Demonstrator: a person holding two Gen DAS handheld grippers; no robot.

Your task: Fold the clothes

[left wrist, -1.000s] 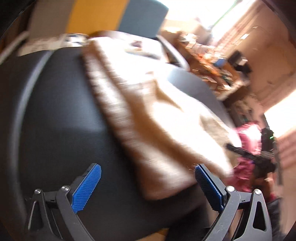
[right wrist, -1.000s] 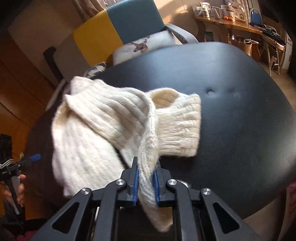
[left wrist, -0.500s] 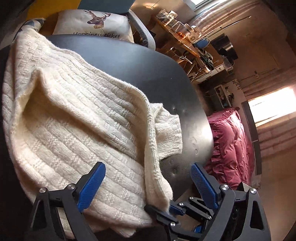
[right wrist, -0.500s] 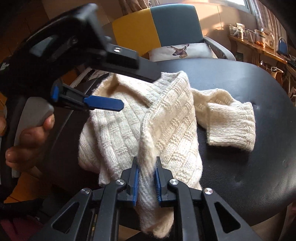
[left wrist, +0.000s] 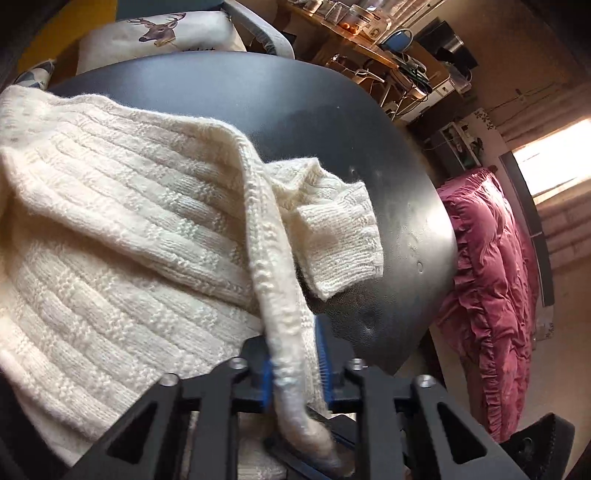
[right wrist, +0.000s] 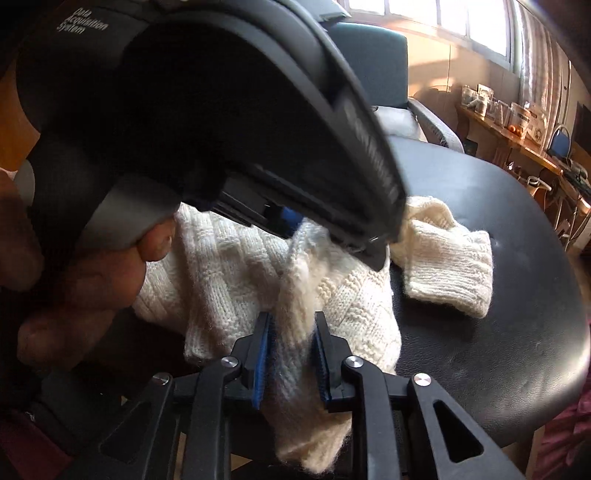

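Observation:
A cream knitted sweater lies bunched on the round black table, one ribbed sleeve cuff sticking out to the right. My left gripper is shut on the sweater's thick folded edge near the table's front rim. In the right wrist view my right gripper is shut on the same edge of the sweater, just behind the left one. The left gripper's black housing and the hand holding it fill the upper left of that view. The cuff rests flat on the table.
Behind the table stands a chair with a deer-print cushion. A red quilted bedspread lies to the right, below the table's edge. A cluttered wooden desk runs along the far wall, also seen as a shelf of jars.
My left gripper swung over the sweater and went from open to shut on its edge, close to the right gripper. The right gripper kept its hold, its pads slightly wider apart.

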